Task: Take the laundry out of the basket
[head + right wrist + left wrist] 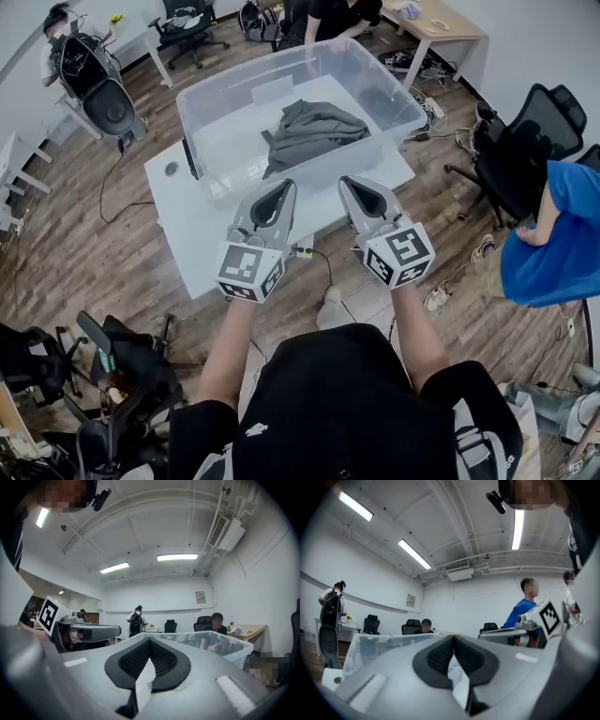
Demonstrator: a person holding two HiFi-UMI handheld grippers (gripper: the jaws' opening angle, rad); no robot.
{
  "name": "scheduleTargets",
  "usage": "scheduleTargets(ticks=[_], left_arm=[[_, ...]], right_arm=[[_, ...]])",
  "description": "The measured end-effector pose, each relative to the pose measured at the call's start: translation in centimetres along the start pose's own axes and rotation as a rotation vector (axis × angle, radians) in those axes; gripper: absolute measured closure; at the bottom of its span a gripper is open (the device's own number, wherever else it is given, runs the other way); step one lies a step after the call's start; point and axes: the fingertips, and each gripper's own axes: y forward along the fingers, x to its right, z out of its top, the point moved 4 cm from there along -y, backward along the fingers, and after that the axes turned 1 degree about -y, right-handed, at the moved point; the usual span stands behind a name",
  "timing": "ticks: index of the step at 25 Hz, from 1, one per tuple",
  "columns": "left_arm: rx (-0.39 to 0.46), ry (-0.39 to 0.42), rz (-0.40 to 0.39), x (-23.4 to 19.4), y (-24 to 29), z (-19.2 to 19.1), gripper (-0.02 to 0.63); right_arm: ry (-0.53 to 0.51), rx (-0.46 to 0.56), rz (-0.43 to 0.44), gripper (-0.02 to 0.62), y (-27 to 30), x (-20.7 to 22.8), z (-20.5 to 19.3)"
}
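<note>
Grey laundry [314, 131] is seen crumpled inside the clear basket [234, 173], which is set on a white table [202, 239]. The left gripper [284, 187] and right gripper [349, 183] are held level just short of it — jaws clenched on nothing, presumably ahead of a reach in.

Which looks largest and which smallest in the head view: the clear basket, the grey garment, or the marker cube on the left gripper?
1. clear basket
2. grey garment
3. marker cube on the left gripper; it is nearest the camera, so it looks bigger than it is.
</note>
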Motion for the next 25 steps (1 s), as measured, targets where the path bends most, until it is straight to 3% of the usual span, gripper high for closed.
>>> scheduleTargets(ticks=[25], left_arm=[[-0.011, 0.048, 0.123, 0.9, 10.8, -0.2, 0.598]], right_arm=[[0.008, 0.051, 0.128, 0.595, 4.0, 11.5, 0.3]])
